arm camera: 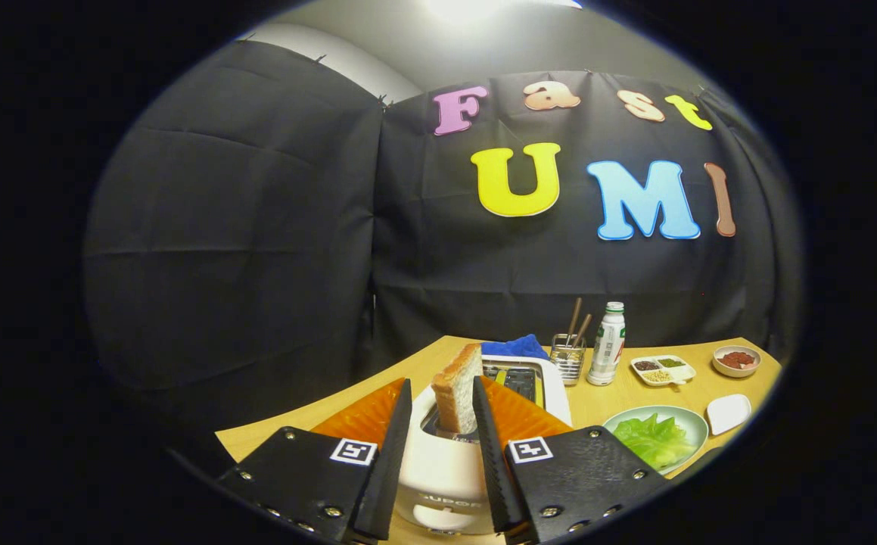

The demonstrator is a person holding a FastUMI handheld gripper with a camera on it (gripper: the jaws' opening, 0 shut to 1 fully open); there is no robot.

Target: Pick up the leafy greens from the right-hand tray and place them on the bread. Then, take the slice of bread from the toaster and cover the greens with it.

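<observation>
A slice of bread stands up out of the slot of a white toaster, leaning a little. My gripper straddles the slice: one finger lies against or just in front of its right edge, and a narrow gap shows between the other finger and its left face. The jaws stand apart, open. Leafy greens lie on a pale green plate to the right of the toaster, beyond my right finger. What is under the greens is hidden.
Behind the toaster lie a blue cloth, a wire holder with chopsticks and a white bottle. Farther right sit a divided dish of seasonings, a small bowl of red powder and a small white dish. The wooden table ends close to the plate.
</observation>
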